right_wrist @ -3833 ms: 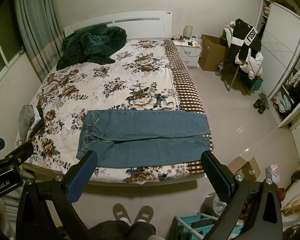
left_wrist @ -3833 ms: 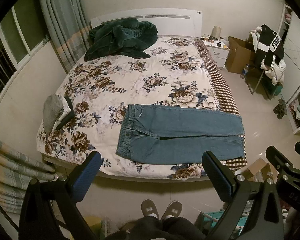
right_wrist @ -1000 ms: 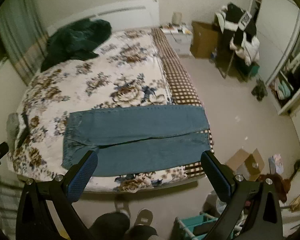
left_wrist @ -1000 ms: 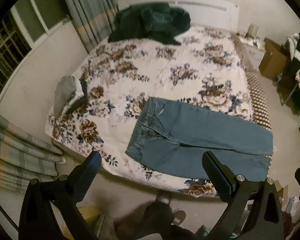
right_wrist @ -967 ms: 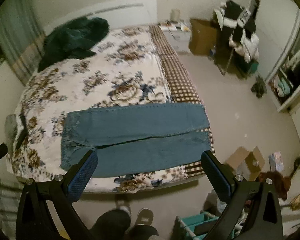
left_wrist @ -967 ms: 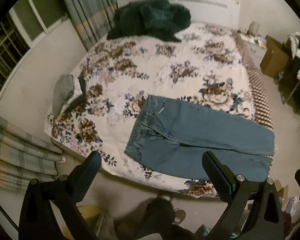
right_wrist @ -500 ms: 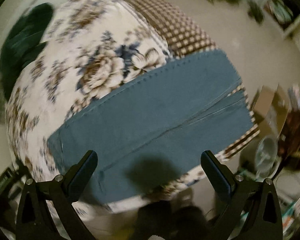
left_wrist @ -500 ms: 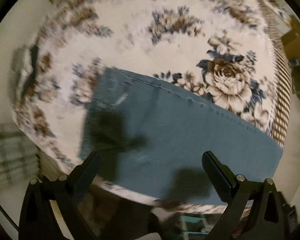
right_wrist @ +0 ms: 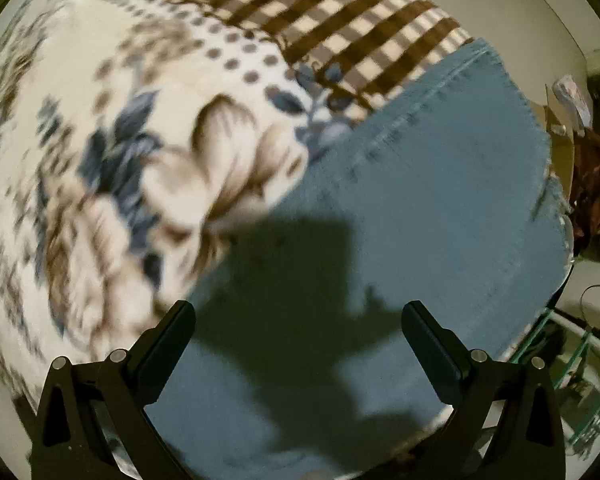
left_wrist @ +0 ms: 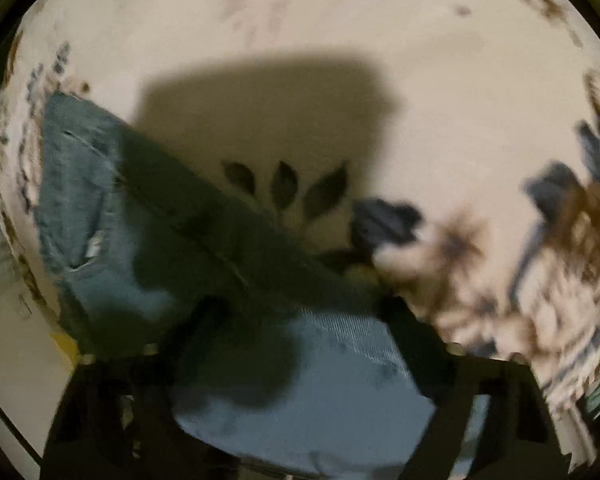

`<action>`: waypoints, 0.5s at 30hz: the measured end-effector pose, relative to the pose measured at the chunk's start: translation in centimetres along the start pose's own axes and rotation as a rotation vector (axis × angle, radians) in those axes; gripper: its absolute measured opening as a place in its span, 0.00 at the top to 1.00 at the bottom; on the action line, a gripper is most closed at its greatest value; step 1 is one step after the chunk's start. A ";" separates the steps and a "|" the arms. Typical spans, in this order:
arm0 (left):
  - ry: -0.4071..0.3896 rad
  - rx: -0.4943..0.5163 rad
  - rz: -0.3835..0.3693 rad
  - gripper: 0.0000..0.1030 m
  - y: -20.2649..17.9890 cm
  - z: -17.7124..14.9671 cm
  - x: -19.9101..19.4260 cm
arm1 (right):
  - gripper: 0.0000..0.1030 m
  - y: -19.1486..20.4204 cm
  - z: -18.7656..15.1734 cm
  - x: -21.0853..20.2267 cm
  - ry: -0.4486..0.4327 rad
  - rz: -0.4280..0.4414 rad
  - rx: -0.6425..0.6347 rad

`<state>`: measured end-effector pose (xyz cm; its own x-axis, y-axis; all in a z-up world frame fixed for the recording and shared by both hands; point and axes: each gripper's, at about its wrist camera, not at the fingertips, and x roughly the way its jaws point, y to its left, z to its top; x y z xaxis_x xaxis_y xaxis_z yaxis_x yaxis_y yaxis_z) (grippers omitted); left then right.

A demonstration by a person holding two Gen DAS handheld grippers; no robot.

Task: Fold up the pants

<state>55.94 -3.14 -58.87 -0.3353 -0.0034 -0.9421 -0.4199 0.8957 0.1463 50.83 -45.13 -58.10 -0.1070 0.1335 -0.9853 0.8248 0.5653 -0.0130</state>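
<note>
Around my work I see the floral quilt [right_wrist: 100, 128], its checked border [right_wrist: 360, 28] and a cardboard box [right_wrist: 560, 148] past the bed edge. The jeans [right_wrist: 440, 208] lie flat on the quilt, long axis across the bed, hems toward the checked edge, waistband [left_wrist: 72, 184] at the other end. My left gripper [left_wrist: 300, 320] and right gripper [right_wrist: 298, 320] both hang spread wide above the denim, grasping nothing.

The right gripper [right_wrist: 298, 326] is held with its jaws wide apart close above the blue jeans [right_wrist: 440, 200], which are spread across the floral bedspread [right_wrist: 100, 140] beside its brown checked border [right_wrist: 340, 12], though contact cannot be judged through the motion blur.
</note>
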 end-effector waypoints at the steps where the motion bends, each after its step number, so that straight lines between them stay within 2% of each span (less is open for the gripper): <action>1: -0.014 -0.006 -0.011 0.26 0.2 -0.1 0.2 | 0.00 0.2 0.8 1.1 0.006 -0.003 0.018; 2: -0.034 -0.005 -0.021 0.30 0.3 -0.3 0.2 | 0.00 0.4 1.5 2.2 0.012 -0.002 0.039; 4: -0.087 0.003 -0.026 0.57 0.6 -1.0 -0.5 | 0.00 0.8 2.5 3.8 0.028 0.008 0.057; 5: -0.113 0.007 -0.028 0.65 0.9 -1.5 -1.0 | 0.07 1.1 2.8 4.5 0.036 0.004 0.060; 6: -0.137 0.011 -0.044 0.78 1.3 -2.0 -1.6 | 0.17 1.3 3.0 5.1 0.040 -0.004 0.062; 7: -0.147 0.013 -0.050 0.83 1.7 -2.3 -1.9 | 0.22 1.4 3.1 5.4 0.033 -0.015 0.059; 8: -0.163 0.017 -0.065 0.85 2.2 -2.9 -2.4 | 0.34 1.5 3.0 5.4 0.019 -0.017 0.054; 9: -0.184 0.024 -0.081 0.88 2.7 -3.5 -2.9 | 0.56 1.6 2.9 5.1 -0.001 -0.016 0.043; 10: -0.207 0.040 -0.099 0.90 3.2 -4.2 -3.4 | 0.70 1.4 2.7 4.8 -0.022 -0.024 0.029; 11: -0.228 0.052 -0.109 0.91 3.6 -4.9 -3.8 | 0.89 1.4 2.5 4.4 -0.041 -0.022 0.019; 15: -0.310 0.084 -0.153 0.94 6.0 -9.0 -6.1 | 0.93 0.3 0.6 2.8 -0.091 0.036 -0.009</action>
<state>47.85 -1.80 -49.57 0.0034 -0.0165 -0.9999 -0.3699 0.9289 -0.0166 51.13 -45.11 -60.95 -0.0258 0.0794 -0.9965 0.8221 0.5689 0.0241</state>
